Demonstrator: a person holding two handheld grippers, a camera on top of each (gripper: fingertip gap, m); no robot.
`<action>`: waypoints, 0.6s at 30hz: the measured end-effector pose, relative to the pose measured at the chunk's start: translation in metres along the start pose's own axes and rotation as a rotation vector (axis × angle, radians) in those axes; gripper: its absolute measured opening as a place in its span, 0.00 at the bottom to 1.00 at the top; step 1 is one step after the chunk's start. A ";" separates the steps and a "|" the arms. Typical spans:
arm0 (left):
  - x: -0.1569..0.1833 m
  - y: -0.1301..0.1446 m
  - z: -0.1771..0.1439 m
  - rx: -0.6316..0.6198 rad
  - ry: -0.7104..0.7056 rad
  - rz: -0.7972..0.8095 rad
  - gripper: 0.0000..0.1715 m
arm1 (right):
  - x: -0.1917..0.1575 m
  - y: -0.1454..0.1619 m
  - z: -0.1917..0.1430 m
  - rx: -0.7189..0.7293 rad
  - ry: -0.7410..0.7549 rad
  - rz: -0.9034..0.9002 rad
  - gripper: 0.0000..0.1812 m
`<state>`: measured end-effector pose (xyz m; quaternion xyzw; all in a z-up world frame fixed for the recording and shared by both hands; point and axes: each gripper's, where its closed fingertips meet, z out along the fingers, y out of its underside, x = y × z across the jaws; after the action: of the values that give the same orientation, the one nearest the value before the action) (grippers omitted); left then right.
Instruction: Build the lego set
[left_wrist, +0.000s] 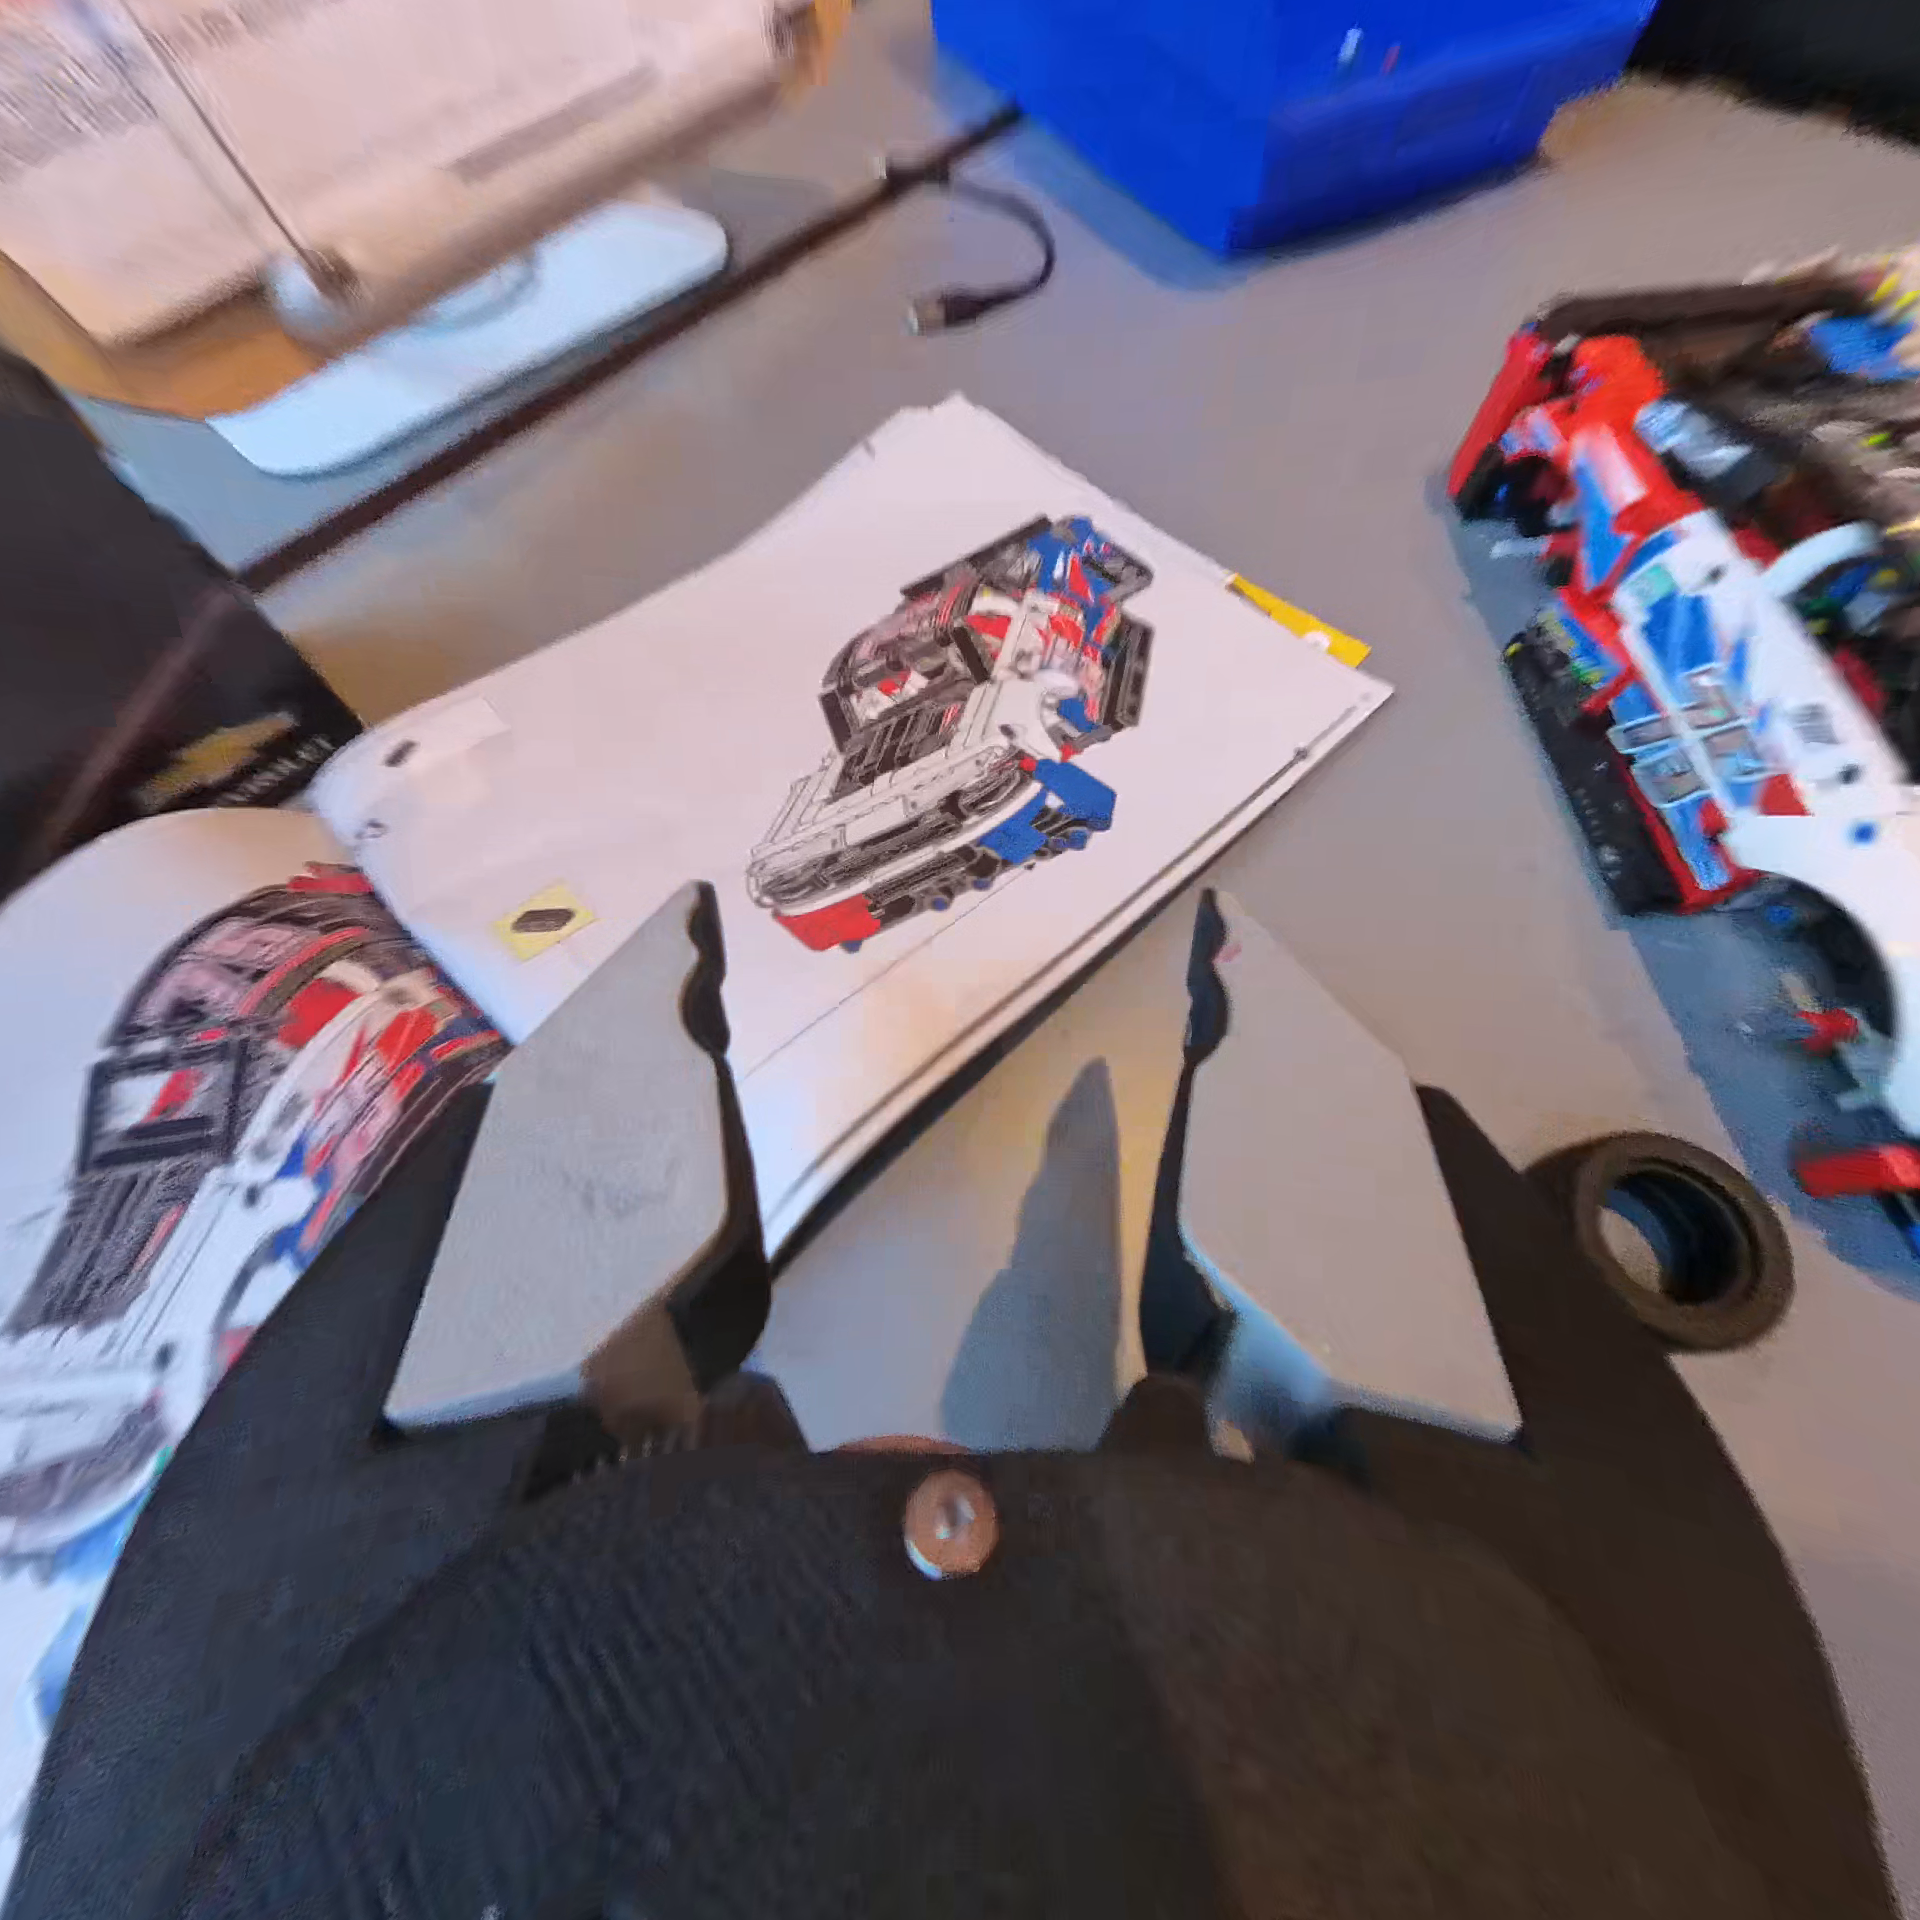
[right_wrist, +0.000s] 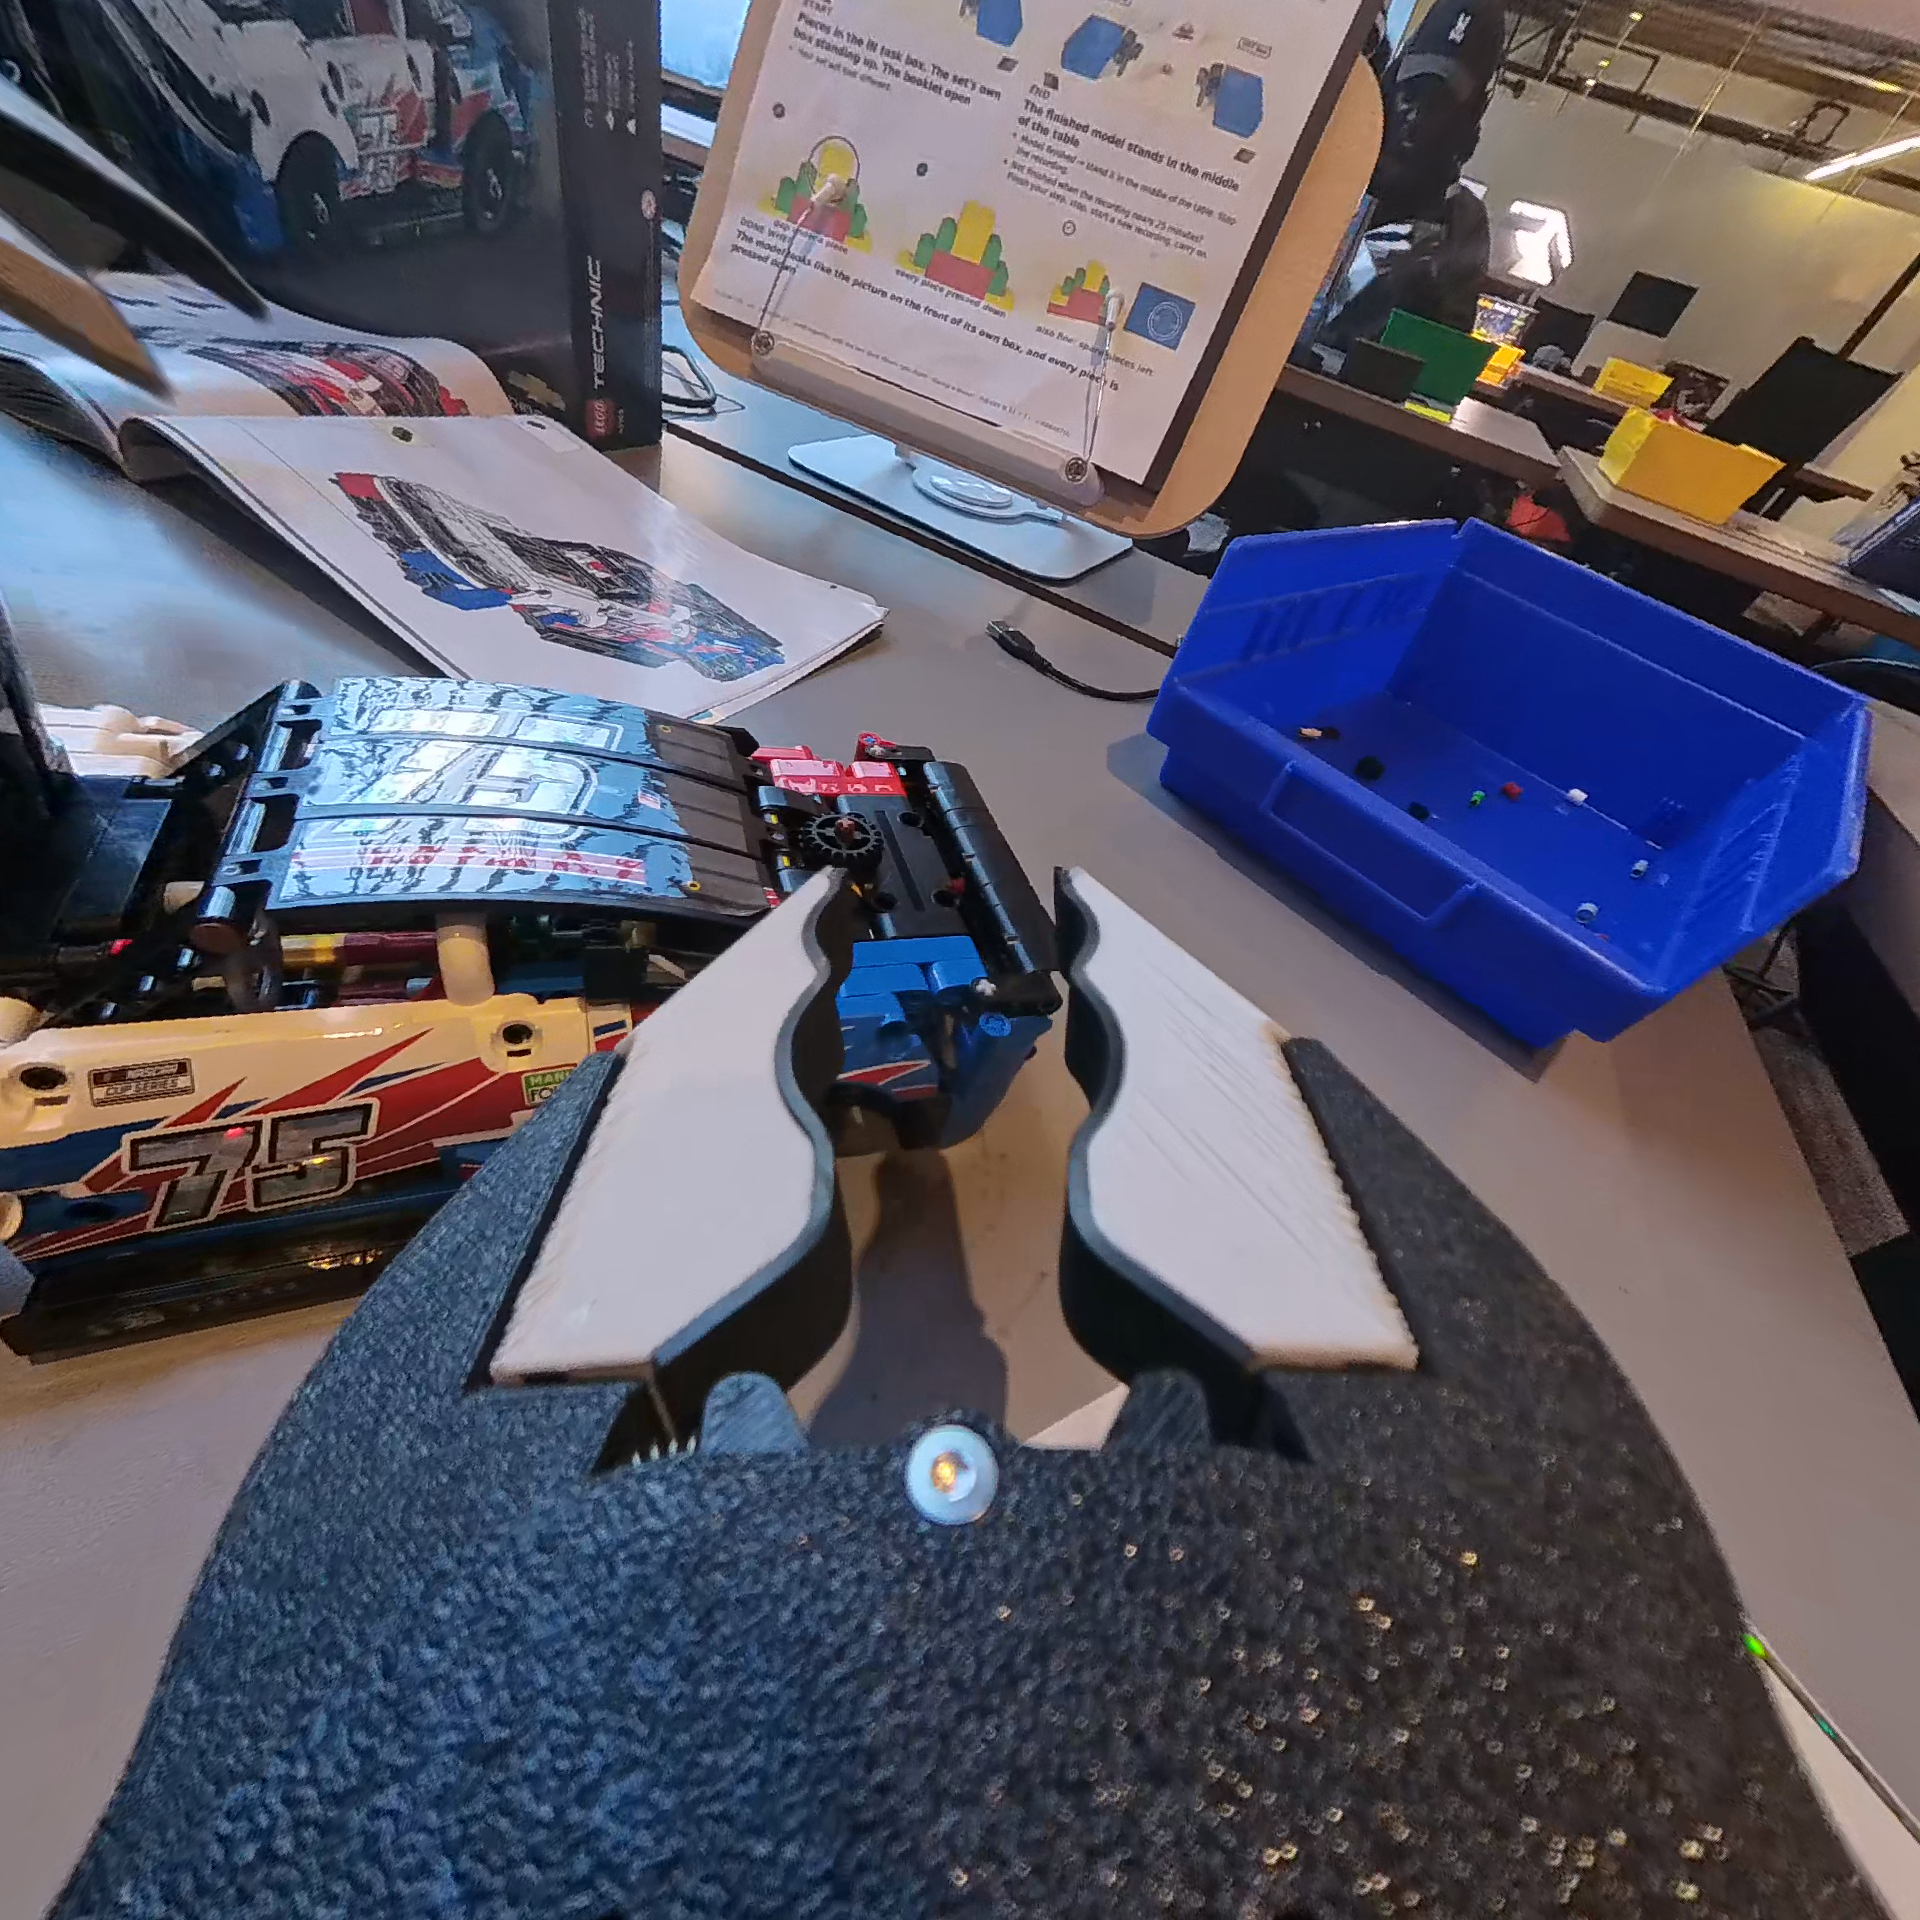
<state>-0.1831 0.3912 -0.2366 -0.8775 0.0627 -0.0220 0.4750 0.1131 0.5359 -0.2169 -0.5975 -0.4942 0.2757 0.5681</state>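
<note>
The left gripper (left_wrist: 956, 935) hovers wide open and empty over the open instruction booklet (left_wrist: 665, 769), a loose black tyre (left_wrist: 1681, 1238) beside it. The right gripper (right_wrist: 948, 914), jaws apart and holding nothing, faces the Lego race car's (right_wrist: 436, 935) blue end. Farther off sits a blue bin (right_wrist: 1507, 790) holding a few small pieces.

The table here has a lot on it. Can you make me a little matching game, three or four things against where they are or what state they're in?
Things:
1. loose black tyre
2. blue bin
3. instruction booklet
4. lego car

Descriptions:
a. lies open on the table
b. holds only a few small pieces
c. lies flat by the left gripper, off the model
d. sits just ahead of the open right gripper

Pairs: 1-c, 2-b, 3-a, 4-d
</note>
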 end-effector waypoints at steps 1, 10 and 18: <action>-0.003 0.004 0.013 -0.056 0.001 -0.004 0.54 | 0.000 -0.001 0.000 0.004 -0.002 0.004 0.21; -0.007 0.009 -0.005 -0.099 -0.107 -0.134 0.57 | 0.003 -0.008 -0.006 0.068 -0.040 0.080 0.21; -0.024 0.040 -0.143 0.011 -0.297 -0.198 0.56 | 0.005 -0.011 -0.008 0.091 -0.055 0.123 0.22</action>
<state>-0.2243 0.2541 -0.1913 -0.8704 -0.0948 0.0607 0.4794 0.1196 0.5359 -0.2037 -0.5926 -0.4590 0.3487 0.5627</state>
